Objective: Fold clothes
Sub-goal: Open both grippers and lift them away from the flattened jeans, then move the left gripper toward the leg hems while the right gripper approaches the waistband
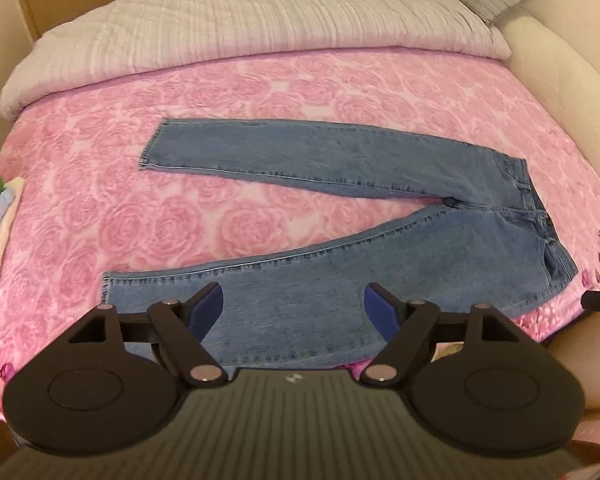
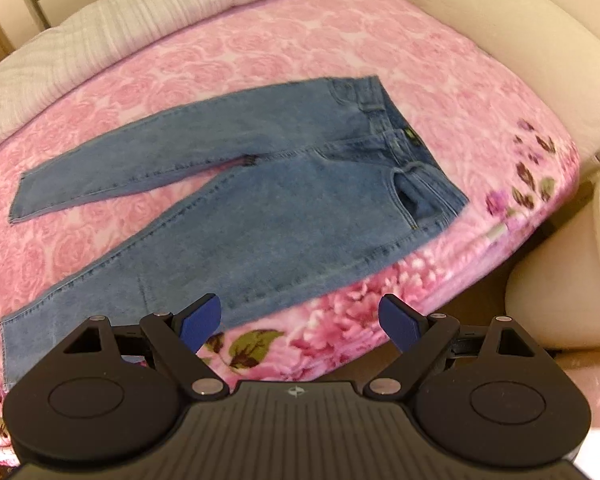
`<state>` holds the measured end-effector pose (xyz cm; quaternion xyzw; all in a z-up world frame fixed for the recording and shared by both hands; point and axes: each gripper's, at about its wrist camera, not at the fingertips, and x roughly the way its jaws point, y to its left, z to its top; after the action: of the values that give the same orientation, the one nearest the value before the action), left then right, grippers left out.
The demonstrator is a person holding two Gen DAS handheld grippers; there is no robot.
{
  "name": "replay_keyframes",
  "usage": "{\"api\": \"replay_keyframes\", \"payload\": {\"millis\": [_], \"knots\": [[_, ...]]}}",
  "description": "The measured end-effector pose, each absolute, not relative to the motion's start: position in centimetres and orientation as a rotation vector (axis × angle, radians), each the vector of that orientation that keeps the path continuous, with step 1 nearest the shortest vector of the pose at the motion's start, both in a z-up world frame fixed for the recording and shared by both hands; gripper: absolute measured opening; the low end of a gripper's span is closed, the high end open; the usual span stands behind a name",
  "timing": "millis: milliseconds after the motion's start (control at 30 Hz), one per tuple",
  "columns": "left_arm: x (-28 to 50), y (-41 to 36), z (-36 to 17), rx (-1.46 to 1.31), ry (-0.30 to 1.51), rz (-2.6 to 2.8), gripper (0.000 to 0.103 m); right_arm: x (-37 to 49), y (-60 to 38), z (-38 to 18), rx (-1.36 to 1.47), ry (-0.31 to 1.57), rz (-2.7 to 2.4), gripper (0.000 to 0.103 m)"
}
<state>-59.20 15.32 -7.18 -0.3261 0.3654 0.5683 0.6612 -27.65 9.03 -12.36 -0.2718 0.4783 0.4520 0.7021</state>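
With the jeans (image 1: 340, 216) spread flat on the pink bed (image 1: 259, 92), legs splayed leftward, both the left tool (image 1: 293, 304) and right tool (image 2: 300, 316) hover spread and empty, so I'd pinch the near leg's hem and waistband together and fold it evenly onto the far leg.

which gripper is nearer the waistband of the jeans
Right. The right gripper hangs open by the bed edge just below the waistband; the left gripper is open over the near leg, further from it.
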Motion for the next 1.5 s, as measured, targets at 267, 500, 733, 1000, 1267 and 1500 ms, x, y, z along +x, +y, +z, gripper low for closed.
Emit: {"api": "replay_keyframes", "payload": {"millis": [267, 500, 733, 1000, 1267, 1500], "knots": [[-56.9, 10.0, -6.5, -0.798, 0.764, 1.394, 0.078, -26.1, 7.7, -11.3, -0.67, 1.005, 1.134, 0.088], [-54.7, 2.7, -6.7, -0.872, 0.722, 1.48, 0.078, -24.5, 4.6, -10.8, -0.726, 0.964, 1.243, 0.088], [-53.8, -3.2, -5.5, -0.889, 0.679, 1.574, 0.079, -23.5, 1.2, -9.4, -0.737, 0.928, 1.328, 0.088], [-52.5, -6.3, -4.3, -0.868, 0.658, 1.613, 0.08, -22.6, -1.6, -8.5, -0.727, 0.912, 1.371, 0.088], [-51.1, -8.1, -4.3, -0.864, 0.652, 1.616, 0.08, -21.1, -3.4, -8.5, -0.727, 0.909, 1.368, 0.088], [-50.0, -8.2, -4.3, -0.848, 0.664, 1.606, 0.08, -19.3, -4.6, -9.2, -0.728, 0.934, 1.345, 0.088]]}}
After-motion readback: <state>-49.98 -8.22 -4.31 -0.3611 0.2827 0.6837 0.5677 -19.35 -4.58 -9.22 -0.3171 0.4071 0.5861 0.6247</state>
